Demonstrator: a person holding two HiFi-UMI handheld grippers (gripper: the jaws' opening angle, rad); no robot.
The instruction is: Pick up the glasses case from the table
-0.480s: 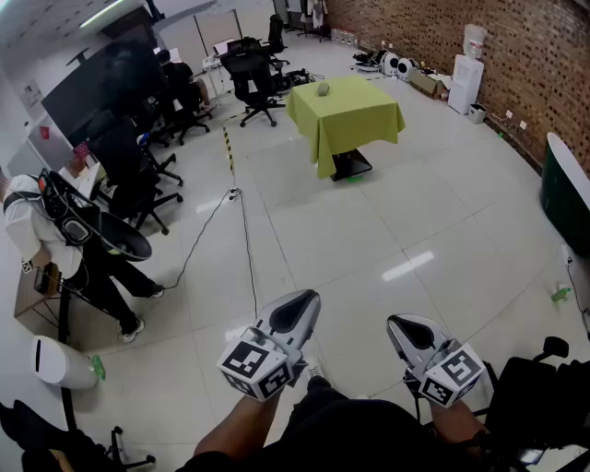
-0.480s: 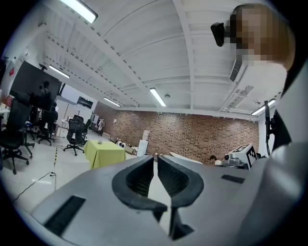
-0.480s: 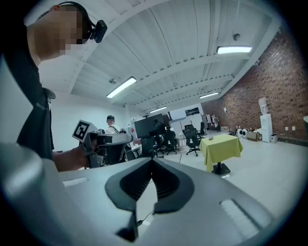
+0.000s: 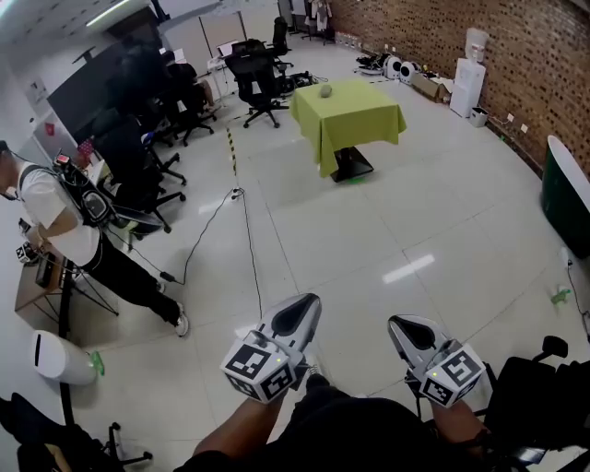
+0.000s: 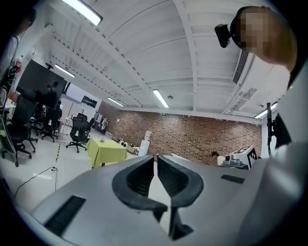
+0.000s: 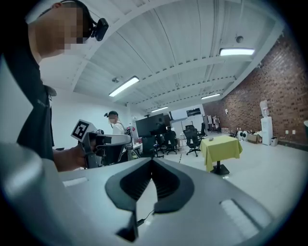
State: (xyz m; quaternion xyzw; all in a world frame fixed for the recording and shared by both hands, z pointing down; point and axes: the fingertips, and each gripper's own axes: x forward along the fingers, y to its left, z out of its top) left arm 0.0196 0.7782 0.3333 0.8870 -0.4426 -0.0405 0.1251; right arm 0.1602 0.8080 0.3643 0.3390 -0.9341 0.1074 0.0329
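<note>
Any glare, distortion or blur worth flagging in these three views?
Head view: evenly lit, sharp, a bright reflection on the floor; the glasses case is tiny. Left gripper view: strong fisheye, dark corners, blown-out ceiling light. Right gripper view: the same bending and vignette.

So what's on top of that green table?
One small grey thing, probably the glasses case, sits on the green tablecloth. The cloth covers the tabletop; only the dark base shows underneath.
</note>
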